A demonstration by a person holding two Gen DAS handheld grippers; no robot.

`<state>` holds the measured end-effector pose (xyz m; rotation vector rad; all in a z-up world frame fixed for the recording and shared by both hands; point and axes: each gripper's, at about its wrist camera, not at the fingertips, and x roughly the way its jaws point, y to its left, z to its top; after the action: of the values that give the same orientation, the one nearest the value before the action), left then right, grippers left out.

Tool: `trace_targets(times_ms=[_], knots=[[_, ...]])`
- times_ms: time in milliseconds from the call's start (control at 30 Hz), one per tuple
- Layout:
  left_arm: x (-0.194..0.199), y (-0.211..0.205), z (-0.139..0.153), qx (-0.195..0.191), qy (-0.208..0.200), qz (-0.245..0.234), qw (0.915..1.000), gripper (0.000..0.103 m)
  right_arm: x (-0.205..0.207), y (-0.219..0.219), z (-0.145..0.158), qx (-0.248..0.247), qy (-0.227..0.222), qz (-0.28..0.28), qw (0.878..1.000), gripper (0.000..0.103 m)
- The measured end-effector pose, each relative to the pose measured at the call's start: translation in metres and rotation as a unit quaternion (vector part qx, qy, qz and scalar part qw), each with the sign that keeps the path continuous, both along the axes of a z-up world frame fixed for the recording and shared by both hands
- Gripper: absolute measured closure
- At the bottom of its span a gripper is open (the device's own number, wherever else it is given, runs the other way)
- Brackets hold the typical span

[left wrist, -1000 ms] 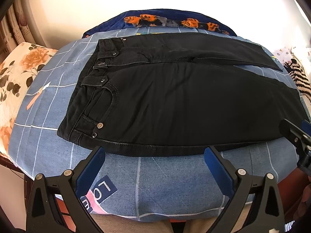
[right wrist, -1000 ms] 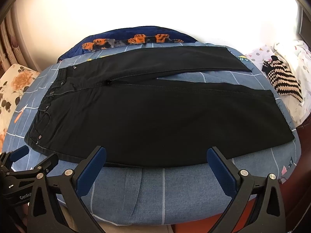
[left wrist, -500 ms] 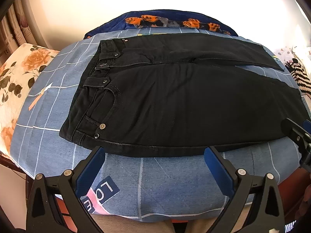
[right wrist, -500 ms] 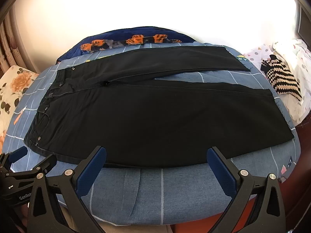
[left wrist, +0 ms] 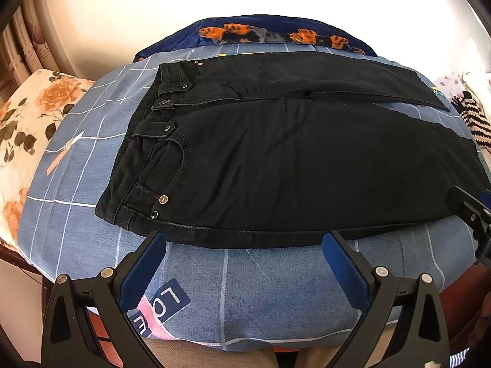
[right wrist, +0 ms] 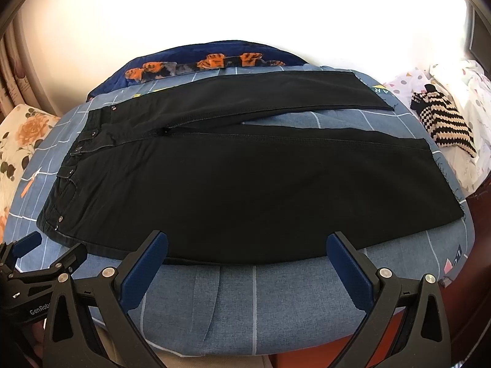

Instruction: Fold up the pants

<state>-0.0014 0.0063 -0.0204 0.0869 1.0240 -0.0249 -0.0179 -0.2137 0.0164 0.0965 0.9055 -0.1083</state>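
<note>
Black pants lying flat, legs apart, on blue checked bedspread; left gripper and right gripper hovering at near edge, fingers spread wide, holding nothing.

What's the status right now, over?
Left hand-held gripper open, empty; right hand-held gripper open, empty. Black pants flat on blue checked bedspread, unfolded, legs apart. Striped knit item off to the side, nothing in the way.
</note>
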Motion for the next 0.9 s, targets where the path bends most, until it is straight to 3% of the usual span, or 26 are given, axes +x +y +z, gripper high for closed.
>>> trace_targets(times_ms=[900], knots=[[-0.0012, 0.0005, 0.0018, 0.003, -0.005, -0.001, 1.0000, 0.002, 0.0011, -0.0005, -0.0010, -0.004, 0.000, -0.003, 1.000, 0.001]])
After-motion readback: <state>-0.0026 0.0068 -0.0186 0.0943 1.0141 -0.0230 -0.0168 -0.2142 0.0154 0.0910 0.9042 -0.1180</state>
